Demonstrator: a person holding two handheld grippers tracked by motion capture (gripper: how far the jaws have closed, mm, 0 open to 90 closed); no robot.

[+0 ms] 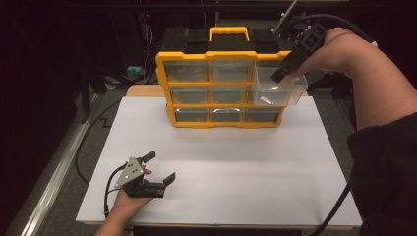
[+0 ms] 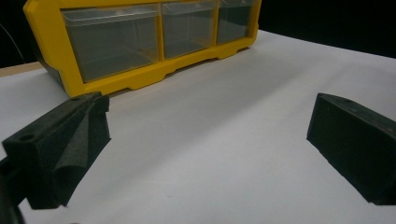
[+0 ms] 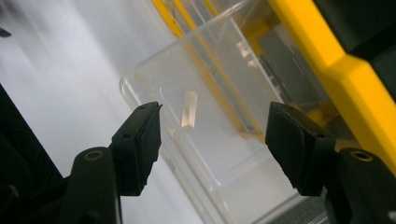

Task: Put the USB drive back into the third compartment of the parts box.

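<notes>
A yellow organizer (image 1: 223,105) with clear drawers stands at the back of the white board. Its top right drawer (image 1: 278,93) is pulled out, and a small pale piece (image 1: 266,100) lies on its floor. My right gripper (image 1: 282,74) hangs open just above that drawer's mouth; in the right gripper view the drawer (image 3: 219,154) and the pale piece (image 3: 188,110) lie between and below the two jaws. My left gripper (image 1: 157,167) rests low on the board at the front left, open and holding nothing. Its own view looks toward the organizer's bottom row of drawers (image 2: 112,44).
The white board (image 1: 236,167) covers most of the wooden table. A black case with a yellow handle (image 1: 229,33) sits behind the organizer. Cables trail off the table's left edge (image 1: 88,142) and at the right (image 1: 339,206).
</notes>
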